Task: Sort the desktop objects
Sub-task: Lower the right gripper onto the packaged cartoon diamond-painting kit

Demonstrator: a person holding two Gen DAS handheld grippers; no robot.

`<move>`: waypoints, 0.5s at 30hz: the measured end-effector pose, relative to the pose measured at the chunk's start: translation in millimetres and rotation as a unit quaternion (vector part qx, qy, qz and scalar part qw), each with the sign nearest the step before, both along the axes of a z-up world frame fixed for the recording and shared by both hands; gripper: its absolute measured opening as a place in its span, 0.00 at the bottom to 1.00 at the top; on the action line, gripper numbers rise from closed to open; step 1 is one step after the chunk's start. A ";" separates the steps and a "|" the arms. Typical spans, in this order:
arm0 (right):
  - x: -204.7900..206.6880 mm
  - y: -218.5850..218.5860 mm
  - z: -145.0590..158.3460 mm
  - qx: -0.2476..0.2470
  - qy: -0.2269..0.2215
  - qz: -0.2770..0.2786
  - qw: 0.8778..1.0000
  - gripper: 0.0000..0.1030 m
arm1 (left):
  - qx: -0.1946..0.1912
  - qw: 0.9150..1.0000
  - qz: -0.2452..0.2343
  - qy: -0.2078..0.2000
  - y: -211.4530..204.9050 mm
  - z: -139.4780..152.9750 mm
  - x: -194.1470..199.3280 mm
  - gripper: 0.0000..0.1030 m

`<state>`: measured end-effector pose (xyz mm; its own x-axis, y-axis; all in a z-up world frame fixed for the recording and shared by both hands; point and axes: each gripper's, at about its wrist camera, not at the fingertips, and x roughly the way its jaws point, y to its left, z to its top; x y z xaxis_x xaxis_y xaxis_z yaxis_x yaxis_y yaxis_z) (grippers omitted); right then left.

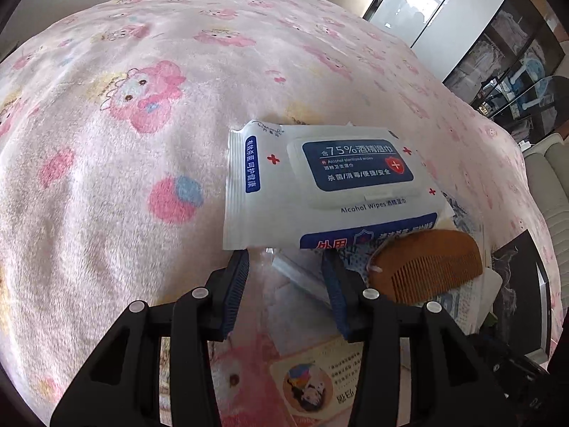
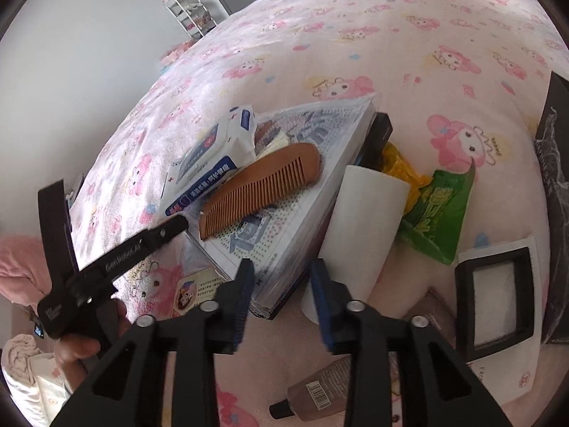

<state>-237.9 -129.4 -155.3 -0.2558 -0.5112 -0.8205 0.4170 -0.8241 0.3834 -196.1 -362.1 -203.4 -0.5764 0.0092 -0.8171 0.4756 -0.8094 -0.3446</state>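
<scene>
A white and blue pack of alcohol wipes (image 1: 320,185) leans on the edge of a white patterned book (image 2: 284,213), with a brown wooden comb (image 1: 426,267) lying on the book. My left gripper (image 1: 288,259) is open, its fingertips just below the pack's near edge. In the right wrist view the pack (image 2: 213,163) and comb (image 2: 259,188) lie on the book, and the left gripper (image 2: 170,227) reaches the pack. My right gripper (image 2: 282,274) is open and empty, in front of the book and a white paper roll (image 2: 359,235).
All lies on a pink cartoon blanket (image 1: 142,142). Right of the roll are a green packet (image 2: 441,210), a yellow packet (image 2: 398,167), a black framed box (image 2: 494,295) and a brown bottle (image 2: 320,398). A printed card (image 1: 320,380) lies under the left gripper.
</scene>
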 end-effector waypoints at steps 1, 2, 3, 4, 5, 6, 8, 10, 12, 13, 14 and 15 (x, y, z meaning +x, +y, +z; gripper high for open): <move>-1.0 -2.4 -1.0 0.000 -0.001 0.002 1.000 0.32 | 0.003 1.000 -0.004 0.001 -0.7 -1.7 -4.1 0.47; -2.2 -4.6 -1.8 -0.001 -0.001 0.003 1.000 0.33 | 0.006 1.000 -0.008 0.001 -0.5 -4.0 -8.3 0.48; -3.9 -6.4 -2.8 -0.001 -0.001 0.003 1.000 0.33 | 0.009 1.000 -0.011 0.003 0.6 -5.2 -10.9 0.48; -5.9 -8.0 -3.8 -0.002 -0.002 0.001 1.000 0.33 | 0.007 1.000 -0.014 0.003 2.9 -4.7 -11.7 0.48; -7.8 -9.6 -4.8 -0.002 -0.002 0.000 1.000 0.33 | 0.005 1.000 -0.017 0.004 5.3 -4.0 -12.3 0.48; -7.2 -8.2 -3.1 -0.003 0.000 -0.001 1.000 0.33 | -0.001 1.000 -0.022 0.005 8.4 -1.5 -10.9 0.47; -2.2 -1.2 4.2 -0.004 0.008 0.000 1.000 0.33 | 0.002 0.999 -0.033 0.007 13.5 2.2 -7.1 0.43; 2.8 5.8 11.5 -0.004 0.016 0.000 1.000 0.33 | 0.007 0.999 -0.042 0.007 20.9 5.0 -1.8 0.43; 7.8 12.9 18.8 -0.005 0.024 0.001 1.000 0.33 | 0.013 0.999 -0.050 0.006 29.9 7.3 4.6 0.43; 10.3 16.4 22.4 -0.006 0.028 0.001 1.000 0.33 | 0.019 0.998 -0.054 0.007 35.3 8.9 9.0 0.43; 12.8 19.9 26.1 -0.006 0.032 0.001 0.999 0.33 | 0.026 0.998 -0.058 0.008 41.3 10.9 13.7 0.43; 15.3 23.4 29.7 -0.006 0.036 0.001 0.999 0.33 | 0.031 0.998 -0.061 0.010 47.0 13.5 18.3 0.43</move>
